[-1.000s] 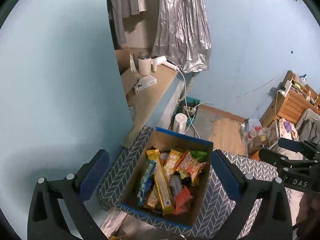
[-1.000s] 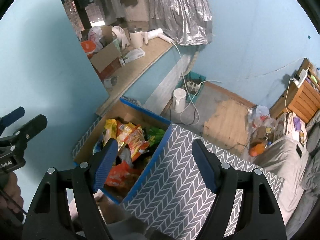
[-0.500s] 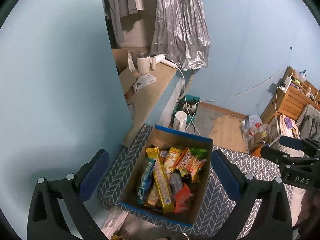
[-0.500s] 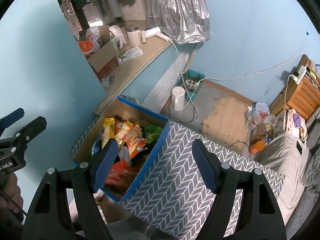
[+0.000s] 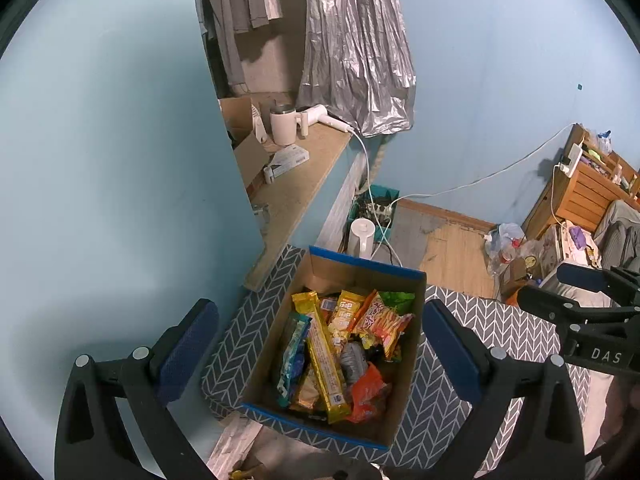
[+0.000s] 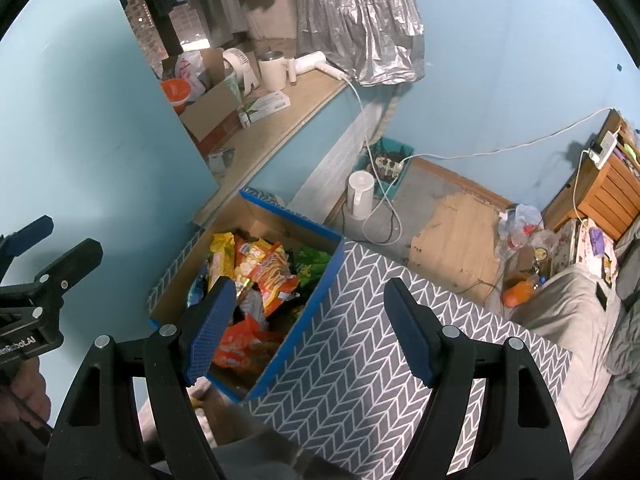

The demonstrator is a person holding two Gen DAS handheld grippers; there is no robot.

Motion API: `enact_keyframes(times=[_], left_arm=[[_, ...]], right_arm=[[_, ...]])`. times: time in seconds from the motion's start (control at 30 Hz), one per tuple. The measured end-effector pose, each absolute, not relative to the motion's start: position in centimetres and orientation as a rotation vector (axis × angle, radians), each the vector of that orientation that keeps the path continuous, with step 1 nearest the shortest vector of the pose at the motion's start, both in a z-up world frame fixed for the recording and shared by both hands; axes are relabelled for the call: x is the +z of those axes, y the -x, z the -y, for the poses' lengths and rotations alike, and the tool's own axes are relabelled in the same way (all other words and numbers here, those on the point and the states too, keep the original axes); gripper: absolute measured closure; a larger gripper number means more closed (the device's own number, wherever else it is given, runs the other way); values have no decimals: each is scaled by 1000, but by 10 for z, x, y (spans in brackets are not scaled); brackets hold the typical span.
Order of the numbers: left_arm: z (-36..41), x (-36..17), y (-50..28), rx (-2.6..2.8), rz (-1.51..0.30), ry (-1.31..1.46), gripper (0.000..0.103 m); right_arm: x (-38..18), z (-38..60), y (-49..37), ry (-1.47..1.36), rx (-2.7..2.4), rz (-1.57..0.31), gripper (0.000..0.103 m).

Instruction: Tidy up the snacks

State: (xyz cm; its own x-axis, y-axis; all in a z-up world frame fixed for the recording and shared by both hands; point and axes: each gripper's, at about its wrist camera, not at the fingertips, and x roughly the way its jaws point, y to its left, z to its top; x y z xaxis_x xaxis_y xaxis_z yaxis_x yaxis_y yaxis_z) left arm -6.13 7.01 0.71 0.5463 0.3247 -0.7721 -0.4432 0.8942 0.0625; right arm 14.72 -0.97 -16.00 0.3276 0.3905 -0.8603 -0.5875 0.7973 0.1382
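My left gripper (image 5: 320,344) with its blue padded fingers is spread wide and holds nothing. My right gripper (image 6: 308,328) is spread wide too, and it is empty as well. Both hang above the open brown cardboard box with the blue rim (image 5: 416,304). The box sits on a grey cloth with a white zigzag pattern (image 6: 360,340).

The snacks lie in a loose heap inside the box. I see a long yellow cracker pack (image 5: 322,352), an orange-and-yellow chip bag (image 5: 382,322), a small red-orange pouch (image 5: 368,390) and a green bag (image 6: 310,266) at the far side.

I think these packs are light, soft and crinkly. The shiny wrap may slip, and chips inside can break if I squeeze hard. I would pinch a bag by its flat sealed edge. I would take the long pack near its middle, so it does not tip.
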Motion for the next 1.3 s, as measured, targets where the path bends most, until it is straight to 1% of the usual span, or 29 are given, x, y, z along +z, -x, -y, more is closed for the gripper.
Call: enact_keyframes(times=[1.3], left_arm=[[-72,2,63,478,-911,173,1]], right_arm=[[-163,-1,-145,210,641,-1060,27]])
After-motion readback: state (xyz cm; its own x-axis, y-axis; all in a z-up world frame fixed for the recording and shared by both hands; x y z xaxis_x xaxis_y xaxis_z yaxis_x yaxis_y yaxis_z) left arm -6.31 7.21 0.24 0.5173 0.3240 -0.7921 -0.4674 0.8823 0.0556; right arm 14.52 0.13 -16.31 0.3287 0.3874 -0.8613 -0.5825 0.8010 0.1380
